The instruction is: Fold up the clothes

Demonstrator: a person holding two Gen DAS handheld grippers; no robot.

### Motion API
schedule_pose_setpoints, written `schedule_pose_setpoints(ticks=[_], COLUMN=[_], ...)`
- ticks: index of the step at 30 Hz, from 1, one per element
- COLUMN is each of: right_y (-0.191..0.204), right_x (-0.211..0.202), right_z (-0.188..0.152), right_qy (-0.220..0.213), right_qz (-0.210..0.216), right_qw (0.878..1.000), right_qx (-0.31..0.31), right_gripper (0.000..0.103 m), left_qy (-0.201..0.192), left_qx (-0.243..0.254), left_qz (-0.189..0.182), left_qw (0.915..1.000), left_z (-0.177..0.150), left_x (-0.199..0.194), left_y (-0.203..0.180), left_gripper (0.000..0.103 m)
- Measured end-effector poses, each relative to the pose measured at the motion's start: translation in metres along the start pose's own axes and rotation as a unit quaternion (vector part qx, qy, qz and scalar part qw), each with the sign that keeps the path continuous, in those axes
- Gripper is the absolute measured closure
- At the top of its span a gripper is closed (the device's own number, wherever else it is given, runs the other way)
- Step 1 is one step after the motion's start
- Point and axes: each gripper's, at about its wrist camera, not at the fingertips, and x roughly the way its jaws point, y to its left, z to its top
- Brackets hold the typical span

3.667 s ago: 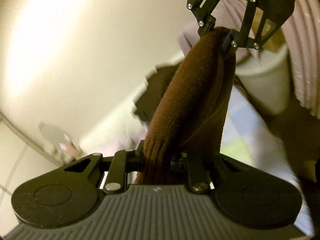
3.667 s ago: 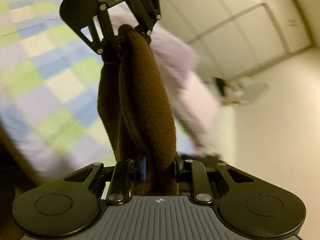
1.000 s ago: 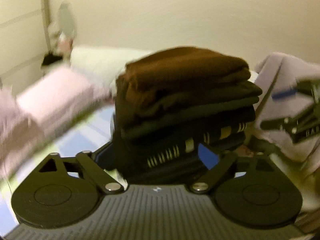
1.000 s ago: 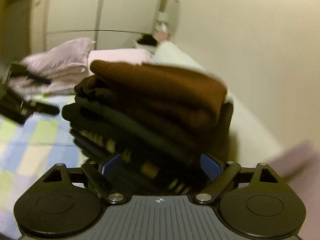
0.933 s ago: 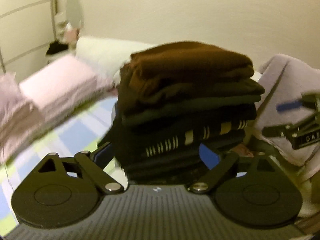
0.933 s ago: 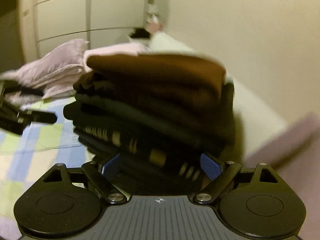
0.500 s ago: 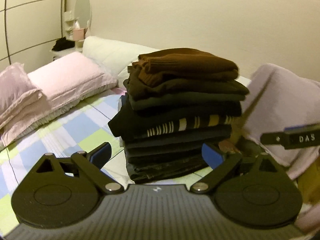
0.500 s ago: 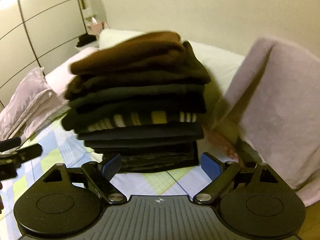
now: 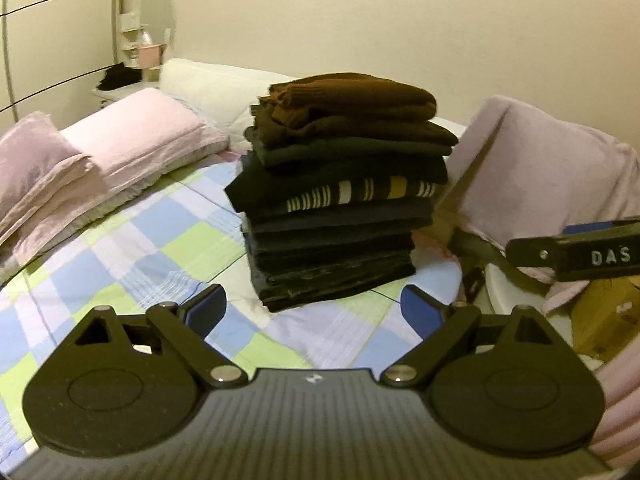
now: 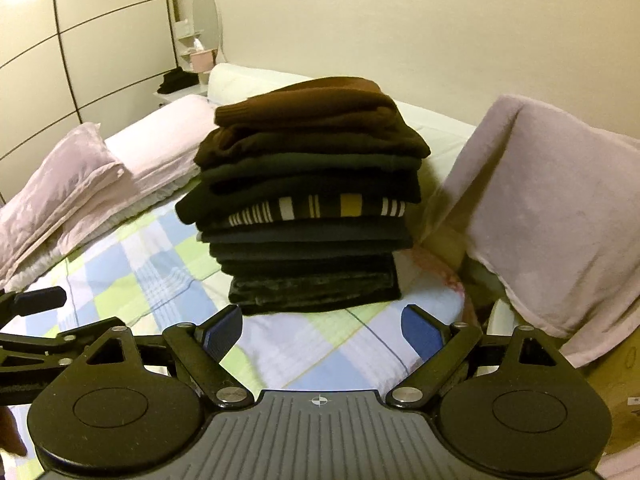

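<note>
White letters "DAS" mark the right gripper – its fingers spread, empty. The left gripper is likewise spread and empty. The brown sweater tops the stack of folded clothes on the checked bedspread – a cardboard box sits beside the bed, contents hidden

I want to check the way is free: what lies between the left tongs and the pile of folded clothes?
Only bare checked bedsheet lies between the open left tongs and the pile of folded clothes; the left wrist view shows it.
</note>
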Motion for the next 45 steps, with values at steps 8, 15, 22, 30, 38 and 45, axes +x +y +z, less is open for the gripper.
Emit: schedule_pose_setpoints(ticks=[8,15,22,30,38,45], right_y=[-0.015,-0.043,-0.052,-0.053,-0.051,-0.049], right_x=[-0.012,-0.015,-0.018,-0.019,-0.019,-0.019], right_z=[-0.001,-0.011,-0.017,-0.021,-0.019,-0.017], right_qy=[0.002,0.015,0.015,0.018,0.019,0.017], right_qz=[0.021,0.034,0.047,0.051,0.047,0.044], right_qw=[1.0,0.999,0.999,0.999,0.999,0.999], right_qx=[-0.018,-0.014,-0.012,-0.003,-0.001,0.002], right_gripper=[0.014,0.014,0.014,0.014,0.014,0.014], left_qy=[0.019,0.023,0.04,0.066,0.067,0.062], left_qx=[-0.033,-0.045,-0.049,-0.046,-0.053,-0.044], left_qz=[0.013,0.024,0.034,0.042,0.048,0.048], left_qw=[0.9992,0.9984,0.9974,0.9959,0.9952,0.996], left_z=[0.005,-0.007,-0.012,-0.014,-0.014,-0.014], left_x=[0.0,-0.006,-0.007,-0.006,-0.007,-0.006], left_y=[-0.025,-0.052,-0.063,-0.068,-0.067,-0.069], left_gripper=[0.011,0.011,0.01,0.01,0.01,0.01])
